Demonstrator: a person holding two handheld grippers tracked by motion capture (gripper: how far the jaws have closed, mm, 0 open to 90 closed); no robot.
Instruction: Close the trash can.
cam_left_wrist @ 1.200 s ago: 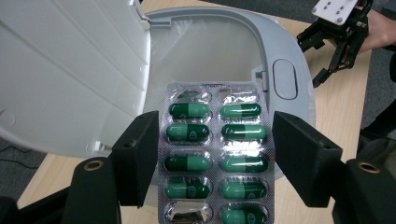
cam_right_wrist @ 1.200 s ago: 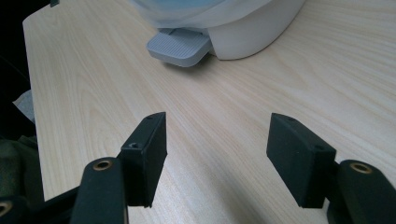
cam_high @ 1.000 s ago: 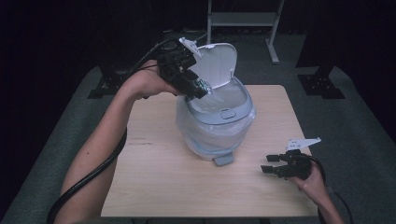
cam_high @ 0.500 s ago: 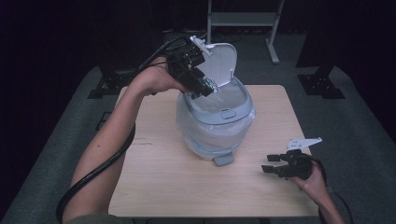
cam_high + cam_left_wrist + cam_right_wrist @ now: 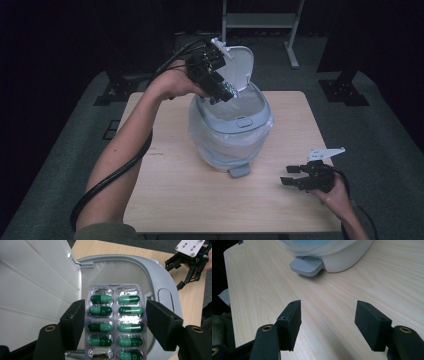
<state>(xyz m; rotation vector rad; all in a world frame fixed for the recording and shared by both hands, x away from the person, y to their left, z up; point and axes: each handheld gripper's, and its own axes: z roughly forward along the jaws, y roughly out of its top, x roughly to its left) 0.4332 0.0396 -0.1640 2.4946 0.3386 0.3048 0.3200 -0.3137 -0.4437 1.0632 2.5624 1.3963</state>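
A silver blister pack (image 5: 115,320) of green capsules spans the gap between my left gripper's (image 5: 115,315) jaws, face up, its long edges against the pads. That gripper (image 5: 220,92) is shut on the pack's edges and hangs over the mouth of the white pedal bin (image 5: 235,125), whose lid (image 5: 239,62) stands up. The bin's clear liner (image 5: 120,272) shows under the pack. My right gripper (image 5: 292,176) rests low at the table's front right, open, with nothing between its jaws. It (image 5: 328,322) points at the bin's grey pedal (image 5: 307,265).
The bin stands mid-table on the light wood top (image 5: 170,200). Bare wood lies to the left of and in front of the bin. A thick black cable (image 5: 110,185) trails along the left forearm. A metal stand (image 5: 260,20) rises behind the table.
The left gripper has carried the blister pack rightward and forward, from beside the raised lid to over the bin's opening. The right gripper has stayed put.
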